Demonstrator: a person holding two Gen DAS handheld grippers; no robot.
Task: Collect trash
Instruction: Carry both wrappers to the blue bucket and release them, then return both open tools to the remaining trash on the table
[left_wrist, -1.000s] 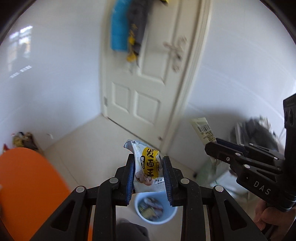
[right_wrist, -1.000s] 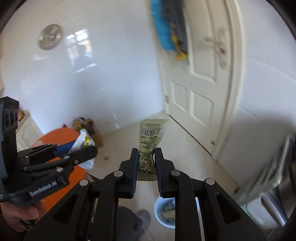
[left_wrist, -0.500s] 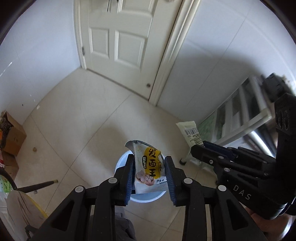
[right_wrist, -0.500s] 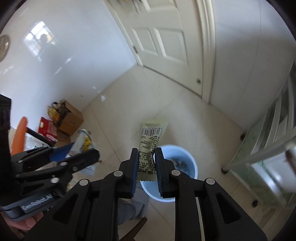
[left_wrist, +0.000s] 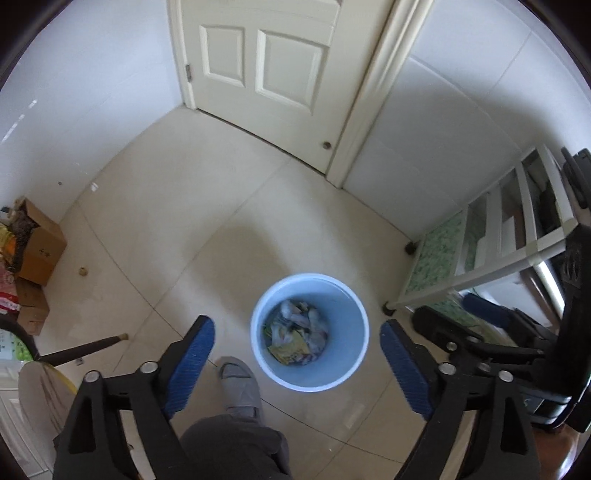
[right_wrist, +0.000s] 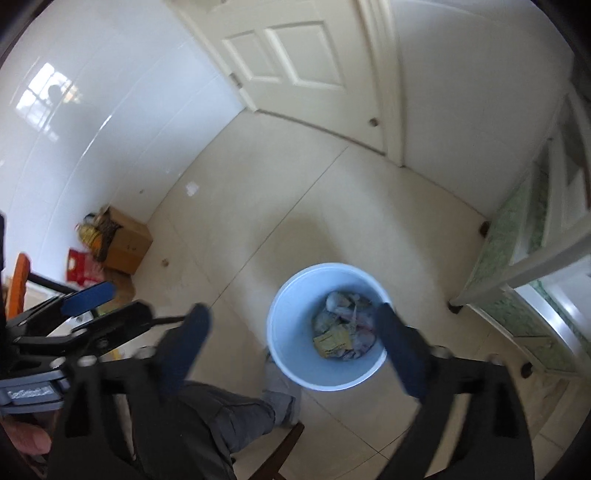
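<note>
Two blurred right gripper (right_wrist: 291, 341) fingers (right_wrist: 397, 350) overlapping the bin (right_wrist: 288, 354) rim.

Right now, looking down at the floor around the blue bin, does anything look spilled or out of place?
Nothing looks spilled. The blue bin stands upright with the wrappers inside it, and the tiles right around it are clean. The only stray bits are a small brown speck on the floor near the cardboard boxes and a pale scrap by the wall.

Cream tiled floor (left_wrist: 155, 206): round pale-blue plastic bin (left_wrist: 354, 354) with wrappers inside, brown cardboard boxes (left_wrist: 40, 254) by left wall, white shelf unit (left_wrist: 491, 258) at right.
</note>
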